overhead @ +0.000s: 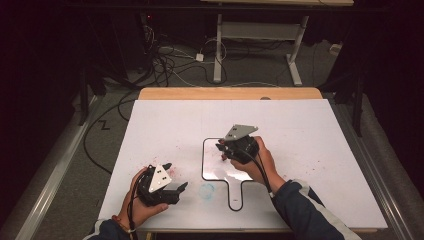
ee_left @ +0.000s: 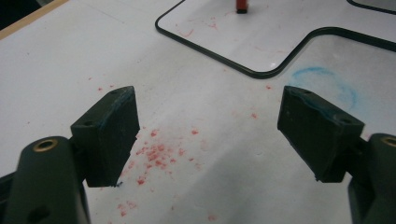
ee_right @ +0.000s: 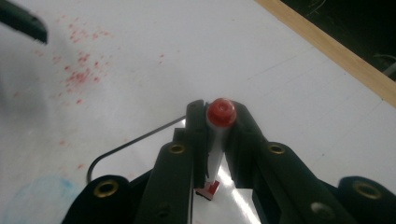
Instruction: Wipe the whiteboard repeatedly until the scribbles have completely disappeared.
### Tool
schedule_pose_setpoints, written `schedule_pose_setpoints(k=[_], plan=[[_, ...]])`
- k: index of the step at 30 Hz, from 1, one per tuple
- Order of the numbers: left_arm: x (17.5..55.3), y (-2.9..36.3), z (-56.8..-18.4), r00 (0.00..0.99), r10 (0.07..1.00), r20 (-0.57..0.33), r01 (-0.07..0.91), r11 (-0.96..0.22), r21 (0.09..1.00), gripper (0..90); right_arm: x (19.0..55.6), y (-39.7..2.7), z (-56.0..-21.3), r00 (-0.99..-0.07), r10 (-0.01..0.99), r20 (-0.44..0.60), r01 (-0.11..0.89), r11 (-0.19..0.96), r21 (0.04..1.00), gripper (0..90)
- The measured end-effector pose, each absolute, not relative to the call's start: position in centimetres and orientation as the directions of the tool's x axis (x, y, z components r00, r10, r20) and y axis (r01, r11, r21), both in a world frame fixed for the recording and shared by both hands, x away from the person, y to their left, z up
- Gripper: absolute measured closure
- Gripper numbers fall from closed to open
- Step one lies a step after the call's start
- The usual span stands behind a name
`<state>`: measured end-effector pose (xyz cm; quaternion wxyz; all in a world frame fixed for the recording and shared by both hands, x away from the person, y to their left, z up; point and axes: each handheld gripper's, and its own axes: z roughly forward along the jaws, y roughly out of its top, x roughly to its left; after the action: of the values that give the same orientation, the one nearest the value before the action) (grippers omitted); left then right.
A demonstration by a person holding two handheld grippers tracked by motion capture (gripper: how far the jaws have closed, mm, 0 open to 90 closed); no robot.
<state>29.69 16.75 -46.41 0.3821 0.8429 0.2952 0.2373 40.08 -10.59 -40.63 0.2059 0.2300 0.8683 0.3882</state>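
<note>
— Marker (ee_right: 219, 135) first: where does it sit?
— Upright between the two black jaws of the right tongs (ee_right: 218, 122), which are clamped on its pale barrel. The right gripper view looks down its length, so the rounded red end faces the camera and a red tip shows at the bottom, touching or just above the small whiteboard (overhead: 215, 170).
— And that board?
— It is a white paddle-shaped panel with a dark rim and a short handle pointing toward the counter's near edge. It lies flat on the white sheet (overhead: 310, 135) that covers the counter, roughly midway along and closer to the near edge. In the high view the right tongs (overhead: 223, 148) hang over its upper part, held by the person's right hand (overhead: 260, 162) in a dark sleeve with a pale stripe.
— What about the other side?
— The left tongs (ee_left: 208, 135) stand spread wide with nothing between them, low over the sheet. From above, the left tongs (overhead: 176, 176) are near the near-left corner, well apart from the board, in the left hand (overhead: 137, 200).
— Any marks on the sheet?
— Red specks (ee_left: 156, 156) scatter under the left tongs, and a faint blue smudged ring (ee_left: 327, 86) lies just beside the board's handle. A few red strokes also show on the board itself
</note>
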Motion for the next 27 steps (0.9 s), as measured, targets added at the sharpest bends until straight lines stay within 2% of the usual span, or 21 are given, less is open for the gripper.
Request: schedule_pose_setpoints(k=[2, 4, 10, 14, 17, 27], plan=[[29.8, 16.8, -46.5, 0.714, 0.679, 0.171, 0.319, -0.533, 0.784, 19.8, 40.8, -10.5, -40.7, -0.797, 0.571, -0.199, 0.232, 0.592, 0.772, 81.0], [29.8, 16.8, -46.5, 0.712, 0.681, 0.17, 0.321, -0.532, 0.784, 19.8, 41.4, -10.4, -40.8, -0.795, 0.583, -0.17, 0.248, 0.567, 0.785, 81.0], [29.7, 16.9, -46.5, 0.714, 0.681, 0.165, 0.321, -0.528, 0.786, 19.8, 41.0, -10.2, -40.7, -0.834, 0.539, -0.119, 0.254, 0.567, 0.784, 81.0], [29.7, 16.7, -46.5, 0.713, 0.679, 0.175, 0.316, -0.535, 0.783, 19.8, 41.0, -10.1, -40.7, -0.83, 0.542, -0.128, 0.252, 0.57, 0.782, 81.0], [29.8, 16.6, -46.5, 0.713, 0.679, 0.176, 0.321, -0.538, 0.78, 19.8, 41.3, -10.0, -40.7, -0.79, 0.577, -0.205, 0.24, 0.6, 0.763, 81.0], [29.8, 16.7, -46.5, 0.714, 0.677, 0.177, 0.315, -0.537, 0.783, 19.8, 41.4, -7.7, -40.9, -0.834, 0.534, -0.141, 0.231, 0.569, 0.789, 81.0]])
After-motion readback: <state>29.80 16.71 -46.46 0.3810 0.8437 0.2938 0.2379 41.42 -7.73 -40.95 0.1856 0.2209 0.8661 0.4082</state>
